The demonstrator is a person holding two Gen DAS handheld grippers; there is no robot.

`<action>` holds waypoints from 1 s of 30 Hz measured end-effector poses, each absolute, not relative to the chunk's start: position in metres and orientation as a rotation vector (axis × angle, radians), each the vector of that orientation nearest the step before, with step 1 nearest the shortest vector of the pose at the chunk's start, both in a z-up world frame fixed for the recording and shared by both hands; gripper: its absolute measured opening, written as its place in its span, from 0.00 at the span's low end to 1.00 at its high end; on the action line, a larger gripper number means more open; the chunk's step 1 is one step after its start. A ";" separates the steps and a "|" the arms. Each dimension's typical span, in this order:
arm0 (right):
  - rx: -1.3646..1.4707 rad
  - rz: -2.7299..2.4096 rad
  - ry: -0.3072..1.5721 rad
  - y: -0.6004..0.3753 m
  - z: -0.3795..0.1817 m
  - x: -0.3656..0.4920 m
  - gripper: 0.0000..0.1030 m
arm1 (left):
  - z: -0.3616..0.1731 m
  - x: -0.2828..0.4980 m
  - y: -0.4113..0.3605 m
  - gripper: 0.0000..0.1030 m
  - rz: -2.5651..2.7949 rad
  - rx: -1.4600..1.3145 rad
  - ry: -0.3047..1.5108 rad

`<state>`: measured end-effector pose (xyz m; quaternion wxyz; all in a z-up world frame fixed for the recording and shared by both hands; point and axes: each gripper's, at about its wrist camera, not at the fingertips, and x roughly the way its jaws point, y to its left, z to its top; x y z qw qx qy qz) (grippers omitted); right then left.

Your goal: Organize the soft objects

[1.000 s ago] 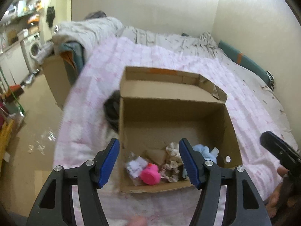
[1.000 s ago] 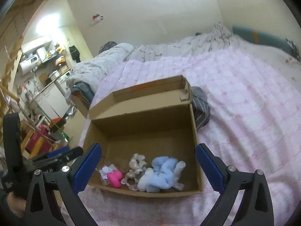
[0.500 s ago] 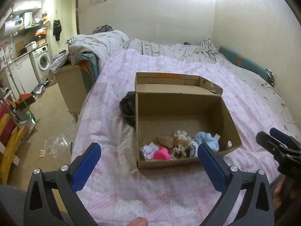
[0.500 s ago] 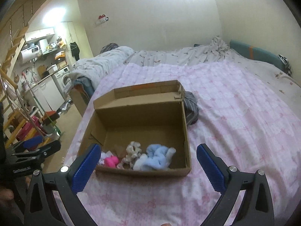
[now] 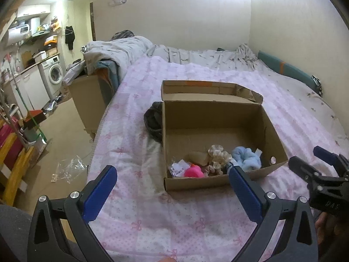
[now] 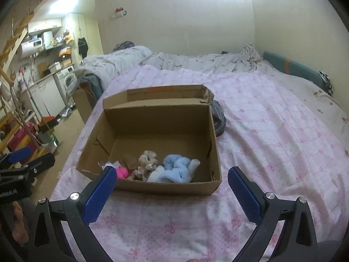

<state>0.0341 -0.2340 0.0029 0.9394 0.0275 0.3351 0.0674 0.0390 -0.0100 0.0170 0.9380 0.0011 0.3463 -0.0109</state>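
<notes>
Left hand-held gripper (image 5: 172, 182) hangs with its blue-padded jaws spread wide and empty above a pink bow-print bedspread (image 5: 185, 224), short of an open brown cardboard box (image 5: 197, 184) that sits on the bed; right hand-held gripper (image 6: 170, 182) is likewise wide and empty, the box's near wall between its fingers in its own view. Soft objects crowd the box's near edge: a hot-pink plush piece (image 5: 193, 171) at 7 o'clock on the box floor, a beige frilly scrunchie (image 5: 218, 157) at 6 o'clock, a pale blue fluffy fabric bundle (image 5: 246, 158) at 5 o'clock. Dark striped cloth (image 5: 152, 120) lies touching the box's outer side, at 9 o'clock in the left view
</notes>
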 end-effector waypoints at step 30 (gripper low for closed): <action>0.031 0.135 0.692 -0.227 0.000 0.033 1.00 | 0.015 0.035 -0.014 0.99 -0.039 0.004 0.704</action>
